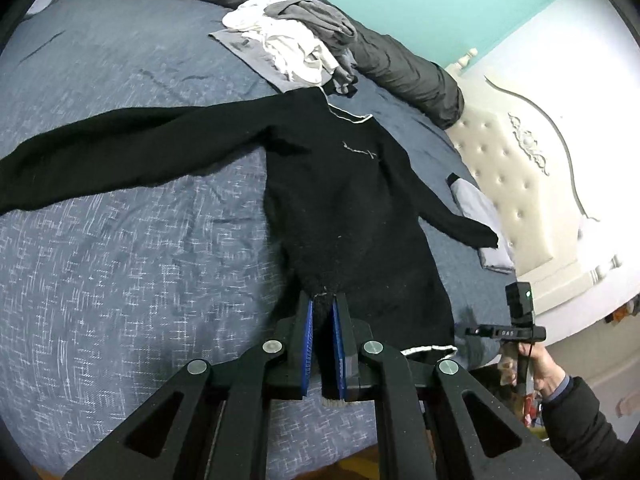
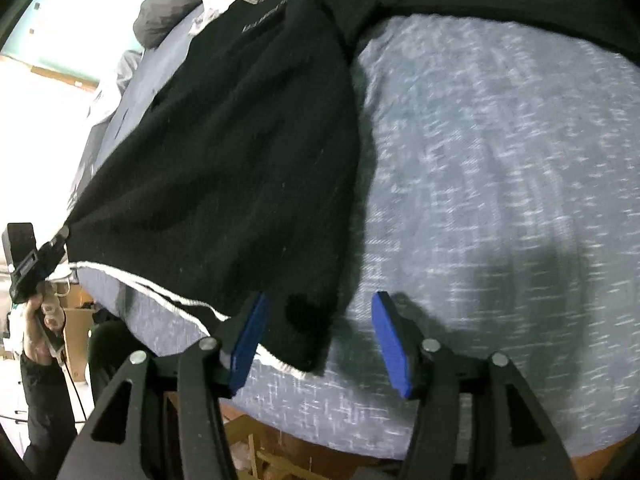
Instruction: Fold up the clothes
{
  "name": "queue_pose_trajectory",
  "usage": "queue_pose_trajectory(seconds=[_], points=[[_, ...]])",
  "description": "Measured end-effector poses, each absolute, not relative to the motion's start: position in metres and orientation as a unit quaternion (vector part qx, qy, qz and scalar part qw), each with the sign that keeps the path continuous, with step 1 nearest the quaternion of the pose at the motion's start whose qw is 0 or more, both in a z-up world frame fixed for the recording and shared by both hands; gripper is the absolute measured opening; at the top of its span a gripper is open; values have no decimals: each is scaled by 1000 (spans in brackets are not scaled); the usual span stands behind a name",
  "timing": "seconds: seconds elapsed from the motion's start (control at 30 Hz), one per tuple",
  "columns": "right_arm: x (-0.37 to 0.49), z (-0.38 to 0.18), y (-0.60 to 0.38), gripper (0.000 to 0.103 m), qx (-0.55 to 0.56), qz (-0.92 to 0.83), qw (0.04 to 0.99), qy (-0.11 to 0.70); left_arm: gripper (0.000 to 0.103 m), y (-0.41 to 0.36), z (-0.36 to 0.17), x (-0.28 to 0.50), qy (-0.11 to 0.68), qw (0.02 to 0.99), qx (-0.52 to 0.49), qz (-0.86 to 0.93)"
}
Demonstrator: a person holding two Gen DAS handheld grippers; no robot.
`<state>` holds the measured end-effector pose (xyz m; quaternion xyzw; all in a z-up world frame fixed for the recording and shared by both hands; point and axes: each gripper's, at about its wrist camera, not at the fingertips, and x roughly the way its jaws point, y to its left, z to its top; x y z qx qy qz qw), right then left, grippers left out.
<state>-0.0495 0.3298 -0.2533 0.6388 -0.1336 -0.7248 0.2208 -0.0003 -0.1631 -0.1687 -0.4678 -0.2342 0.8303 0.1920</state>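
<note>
A black sweater (image 1: 340,200) with a white-trimmed hem lies face up on the bed, its sleeves spread out to both sides. In the left wrist view, my left gripper (image 1: 323,304) is shut on one corner of its hem, which is lifted and pulled taut. My right gripper (image 1: 472,330), held by a hand, is at the other hem corner. In the right wrist view, my right gripper (image 2: 320,300) stands open around that corner of the sweater (image 2: 240,140), and its right pad is clear of the cloth. The left gripper (image 2: 62,234) shows at the far left, pinching the hem.
The bed has a blue-grey patterned cover (image 1: 140,240), and its near edge runs just below both grippers. A pile of white and grey clothes (image 1: 288,44) lies beyond the sweater's collar, beside a dark rolled duvet (image 1: 400,64). A cream tufted headboard (image 1: 520,184) stands to the right.
</note>
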Motion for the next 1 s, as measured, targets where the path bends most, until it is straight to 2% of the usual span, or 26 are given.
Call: queue_pose_trajectory(seconds=[0.2, 0.23, 0.27, 0.3, 0.47, 0.57, 1.0], points=[[-47, -258, 322, 53, 636, -724, 222, -147, 10, -159, -174, 1, -231, 195, -476, 826], [-47, -258, 320, 47, 635, -723, 228, -151, 10, -158, -174, 2, -230, 196, -476, 826], [-47, -258, 318, 34, 635, -721, 232, -153, 10, -158, -173, 2, -230, 196, -475, 827], [-46, -258, 316, 31, 636, -718, 236, -154, 10, -158, -172, 2, -229, 196, -474, 827], [-47, -253, 312, 31, 634, -720, 238, -152, 9, -168, -169, 2, -230, 185, -471, 831], [-48, -246, 315, 49, 632, -726, 229, -145, 9, -180, -171, 1, -240, 170, -467, 834], [-52, -263, 312, 50, 646, -714, 213, -169, 9, -197, -171, 0, -257, 158, -464, 833]])
